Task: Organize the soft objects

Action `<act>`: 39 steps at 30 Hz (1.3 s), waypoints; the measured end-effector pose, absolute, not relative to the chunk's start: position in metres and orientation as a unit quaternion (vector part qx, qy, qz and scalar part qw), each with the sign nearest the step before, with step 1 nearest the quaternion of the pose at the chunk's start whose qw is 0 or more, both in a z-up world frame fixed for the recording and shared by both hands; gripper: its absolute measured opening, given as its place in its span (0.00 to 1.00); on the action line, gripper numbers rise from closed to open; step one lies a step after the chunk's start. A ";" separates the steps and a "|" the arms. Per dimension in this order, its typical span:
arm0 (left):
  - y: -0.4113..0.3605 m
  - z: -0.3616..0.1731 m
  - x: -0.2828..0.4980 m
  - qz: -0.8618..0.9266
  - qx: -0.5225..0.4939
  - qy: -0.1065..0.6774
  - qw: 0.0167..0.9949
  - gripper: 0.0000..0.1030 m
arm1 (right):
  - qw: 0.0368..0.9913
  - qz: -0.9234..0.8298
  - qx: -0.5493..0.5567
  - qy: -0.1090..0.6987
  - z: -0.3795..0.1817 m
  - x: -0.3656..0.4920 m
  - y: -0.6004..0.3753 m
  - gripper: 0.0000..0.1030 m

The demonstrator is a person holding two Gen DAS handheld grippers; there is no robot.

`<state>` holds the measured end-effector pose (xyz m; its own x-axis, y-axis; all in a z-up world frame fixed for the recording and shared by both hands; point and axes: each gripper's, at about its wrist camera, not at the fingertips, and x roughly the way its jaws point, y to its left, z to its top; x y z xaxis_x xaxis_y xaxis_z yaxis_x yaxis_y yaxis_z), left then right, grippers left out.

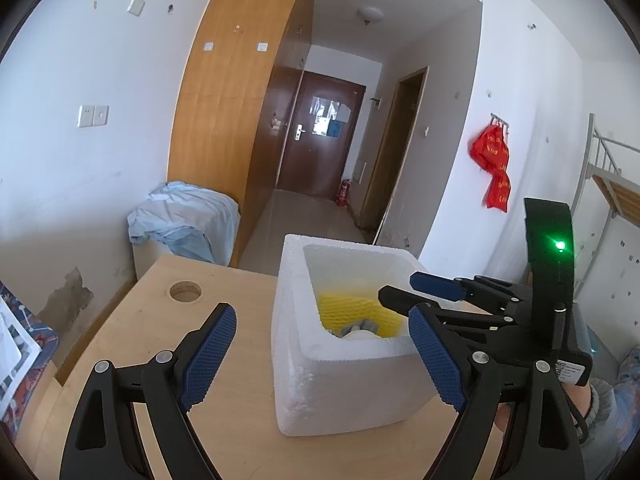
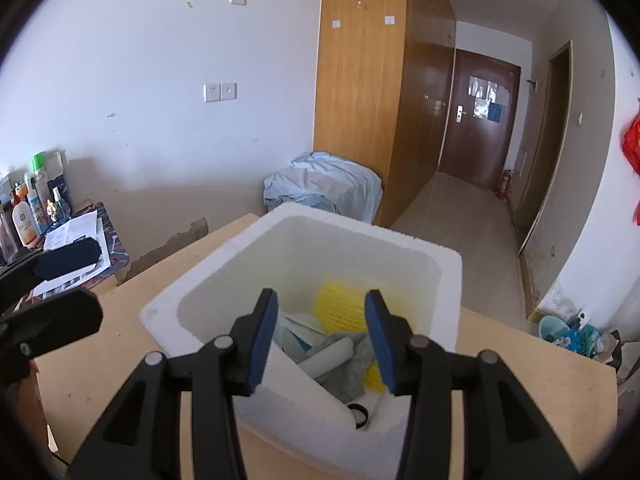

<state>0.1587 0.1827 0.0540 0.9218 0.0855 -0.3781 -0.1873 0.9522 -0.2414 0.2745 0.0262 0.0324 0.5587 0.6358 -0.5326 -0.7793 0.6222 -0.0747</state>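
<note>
1. The left gripper (image 1: 322, 354) is hovering over the wooden table (image 1: 132, 340) with its jaws spread wide and nothing between them; the near wall of the white foam box (image 1: 340, 392) is sitting in the gap, and whether the blue pads (image 1: 208, 356) are touching it cannot be told.
2. The right gripper (image 2: 322, 336) is hanging just above the box's (image 2: 168, 312) open top, its jaws standing about half open and gripping nothing.
3. Inside the box, the soft things are lying in a loose heap: a yellow ribbed sponge (image 2: 340, 306) leaning on the far wall, a grey cloth (image 2: 348, 368) in front of it, a white roll (image 2: 328, 356) lying across the cloth, and a pale packet (image 2: 298, 336).
4. The right gripper's fingers (image 2: 380, 344) are covering part of the heap, and a small dark round item (image 2: 358, 414) at the bottom is too hidden to name.
5. From the left wrist, the right gripper (image 1: 404, 296) is reaching in over the box rim, and only the sponge (image 1: 352, 312) and a scrap of cloth (image 1: 356, 328) are showing.
6. Farther back, a light blue sheet (image 1: 184, 224) is draping over a low unit beside the wooden wardrobe (image 1: 224, 112).
</note>
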 end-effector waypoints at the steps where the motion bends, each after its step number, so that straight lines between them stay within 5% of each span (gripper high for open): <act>1: 0.183 0.055 0.158 0.071 -0.138 0.184 0.971 0.86 | 0.871 0.406 -0.150 0.234 0.034 0.273 0.023 0.48; 18: 0.155 0.073 0.114 0.055 -0.125 0.168 0.976 0.86 | 0.883 0.396 -0.117 0.223 0.050 0.219 -0.029 0.48; 22: 0.142 0.072 0.106 0.049 -0.119 0.172 0.977 0.86 | 0.888 0.387 -0.101 0.225 0.049 0.205 -0.044 0.60; 39: 0.088 0.031 0.072 0.025 -0.109 0.245 0.963 0.86 | 0.890 0.350 -0.049 0.287 -0.002 0.167 -0.108 0.61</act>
